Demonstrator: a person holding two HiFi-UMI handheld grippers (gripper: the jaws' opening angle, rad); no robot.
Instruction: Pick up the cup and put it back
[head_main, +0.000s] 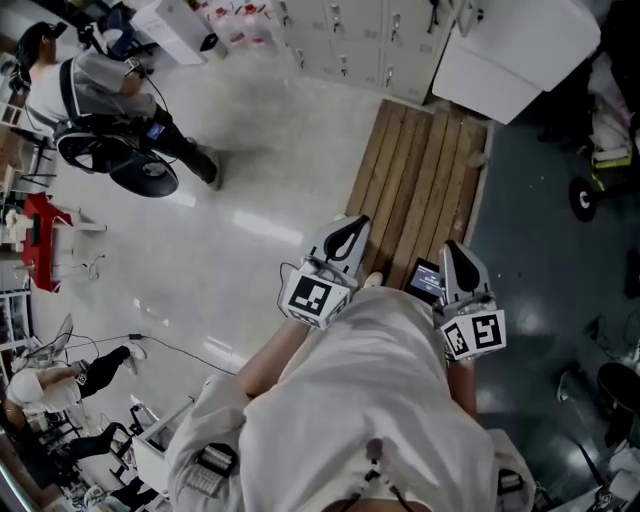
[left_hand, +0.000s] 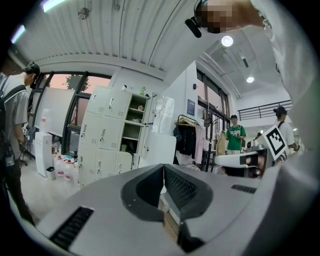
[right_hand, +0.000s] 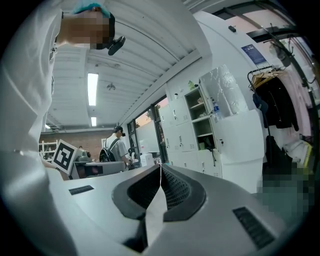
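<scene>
**No cup in view; 2 grippers shut and empty**

No part of the task can be counted as done from these views. The cup is not seen in the head view or in either gripper view, so its place cannot be given and nothing can be said of its colour, shape or handle. Picking it up and putting it back are both judged to be left to do.

The left gripper (head_main: 350, 230) is held out in front of the person's body. Its jaws are pressed together along their full length, and nothing is caught between them. The right gripper (head_main: 458, 260) is held beside it in the same way: its 2 jaws meet at the tips, with nothing gripped.

Both grippers are pointed roughly level over a wooden slatted platform (head_main: 420, 170) that lies on the pale floor (head_main: 270, 200). No cup is seen on the slats. A row of white lockers (left_hand: 102, 135) is faced by both gripper views, and a white table (head_main: 515, 50) stands beyond the platform. A bystander with a backpack (head_main: 85, 95) stands well apart on the left.

The cup is judged to lie outside every view, so it has to be found before any grasp is set up.
</scene>
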